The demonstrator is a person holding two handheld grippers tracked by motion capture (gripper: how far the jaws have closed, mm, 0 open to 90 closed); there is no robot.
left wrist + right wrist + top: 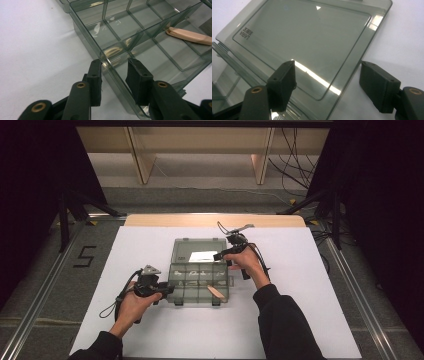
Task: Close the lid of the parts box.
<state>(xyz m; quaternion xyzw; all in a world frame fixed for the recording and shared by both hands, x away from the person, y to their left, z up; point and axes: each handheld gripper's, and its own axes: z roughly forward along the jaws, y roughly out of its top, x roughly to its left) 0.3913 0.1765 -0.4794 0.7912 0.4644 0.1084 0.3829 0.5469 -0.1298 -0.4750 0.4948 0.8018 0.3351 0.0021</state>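
High view: one translucent grey compartment box (199,282) lies open near the middle of the white worktop (150,330), its single lid (198,251) folded back flat on the far side. One beige, elongated piece (216,292) rests in a near right compartment. Two hands come in from the bottom, each with one claw: the left claw (167,291) sits at the box's near left corner, the right claw (220,255) at the lid's right edge. From here the small cells are too blurred to count, and neither claw's jaw gap can be made out.

Left gripper view: the left claw (114,77) straddles the box's clear side wall (110,72), one jaw outside over the worktop, one inside a compartment; the gap is narrow, and the outer jaw looks to touch the wall, while contact on the inner side is unclear. The beige piece (189,35) is cut off at the right edge.

Right gripper view: the right claw (327,85) is spread wide, the lid's edge (352,67) lying between its two jaws, touching neither visibly. Small moulded lettering (247,33) near one corner is too small to read.
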